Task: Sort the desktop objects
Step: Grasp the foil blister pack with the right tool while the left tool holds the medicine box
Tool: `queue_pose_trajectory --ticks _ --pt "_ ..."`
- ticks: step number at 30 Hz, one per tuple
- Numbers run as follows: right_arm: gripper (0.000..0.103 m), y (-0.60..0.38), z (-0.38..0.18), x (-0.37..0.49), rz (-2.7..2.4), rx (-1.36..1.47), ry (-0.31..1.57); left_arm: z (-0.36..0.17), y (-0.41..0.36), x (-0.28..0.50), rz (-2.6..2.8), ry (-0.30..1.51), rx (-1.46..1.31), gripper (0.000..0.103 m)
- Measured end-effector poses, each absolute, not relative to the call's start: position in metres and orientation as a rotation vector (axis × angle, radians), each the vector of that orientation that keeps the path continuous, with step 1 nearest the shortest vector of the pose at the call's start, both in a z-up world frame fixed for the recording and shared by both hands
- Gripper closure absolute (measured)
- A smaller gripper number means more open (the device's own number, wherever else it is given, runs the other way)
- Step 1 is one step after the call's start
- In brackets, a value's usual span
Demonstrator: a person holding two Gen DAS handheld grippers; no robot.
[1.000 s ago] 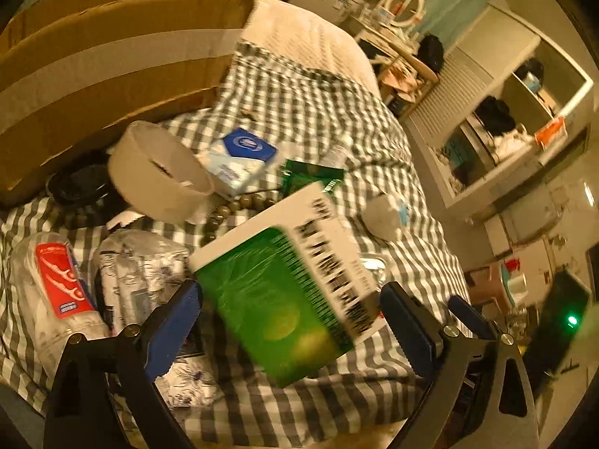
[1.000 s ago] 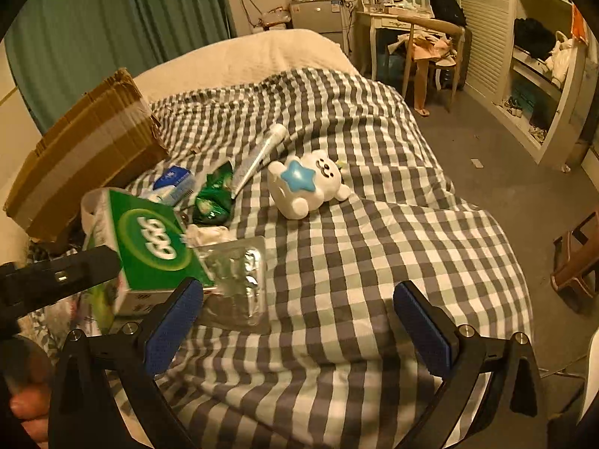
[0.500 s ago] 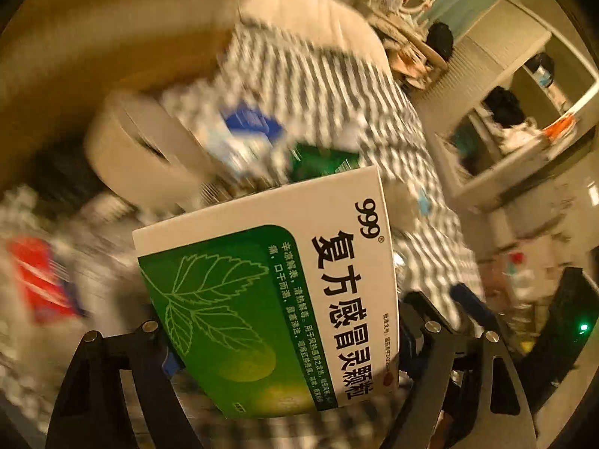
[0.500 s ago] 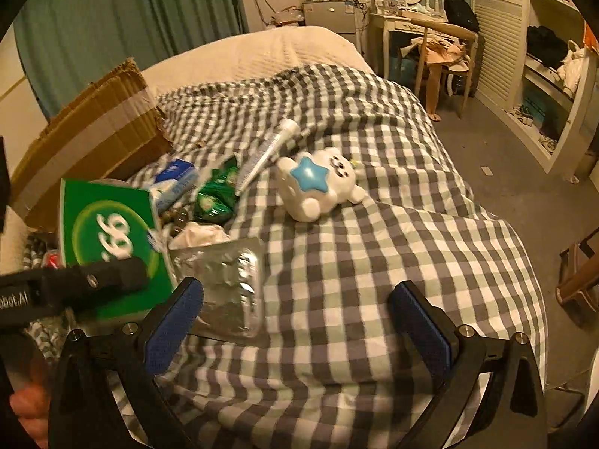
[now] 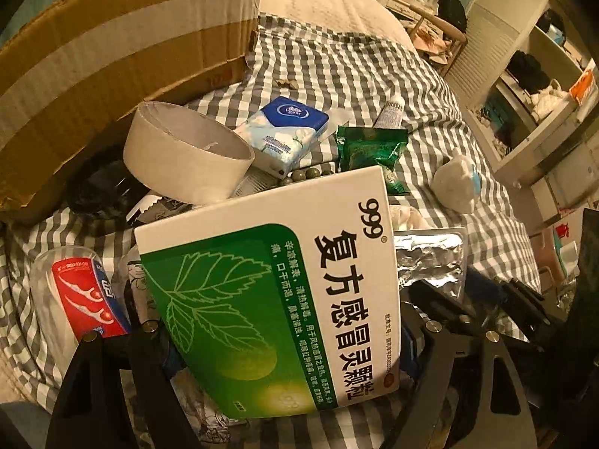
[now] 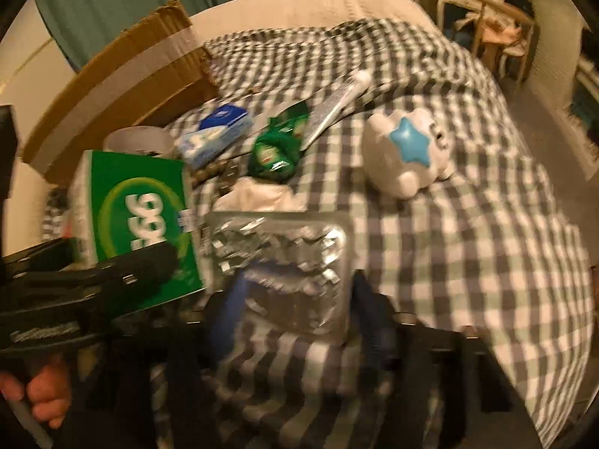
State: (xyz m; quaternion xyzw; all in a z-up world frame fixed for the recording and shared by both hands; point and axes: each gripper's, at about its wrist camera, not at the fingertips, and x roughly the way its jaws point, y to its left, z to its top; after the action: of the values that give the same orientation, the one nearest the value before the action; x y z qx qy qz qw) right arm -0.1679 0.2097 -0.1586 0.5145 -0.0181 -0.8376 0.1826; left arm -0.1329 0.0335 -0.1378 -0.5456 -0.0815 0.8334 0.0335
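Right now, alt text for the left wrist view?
The left claw grips a green-and-white medicine box, lifted above a checked bedspread. Behind it lie a tape roll, tissue pack, green sachet and foil blister pack, with a cardboard box at upper left.

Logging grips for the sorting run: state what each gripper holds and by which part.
Left gripper: the green medicine box, clamped across its lower end. Right gripper: closing around the foil blister pack; grip cannot be confirmed.

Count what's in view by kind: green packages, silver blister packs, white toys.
Green packages: 2, the medicine box and the sachet
Silver blister packs: 1
White toys: 1
Total: 4
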Motion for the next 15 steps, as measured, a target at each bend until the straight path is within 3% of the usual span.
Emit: queue_pose_trajectory --ticks 1,3,7,15 --pt "0.075 0.212 -0.158 -0.166 -2.338 1.450 -0.094 -0.138 0.034 -0.132 2.559 -0.239 -1.681 0.017" --pt "0.077 0.217 -0.155 -0.164 -2.293 1.428 -0.186 -0.138 0.034 -0.132 2.556 -0.230 -1.683 0.017" --pt "0.093 0.221 -0.146 -0.160 -2.254 1.371 -0.301 -0.138 0.032 -0.133 2.552 -0.238 -1.690 0.017" --pt "0.094 0.207 -0.153 -0.161 -2.173 1.352 -0.477 -0.126 0.025 -0.122 2.575 -0.264 -1.647 0.021"
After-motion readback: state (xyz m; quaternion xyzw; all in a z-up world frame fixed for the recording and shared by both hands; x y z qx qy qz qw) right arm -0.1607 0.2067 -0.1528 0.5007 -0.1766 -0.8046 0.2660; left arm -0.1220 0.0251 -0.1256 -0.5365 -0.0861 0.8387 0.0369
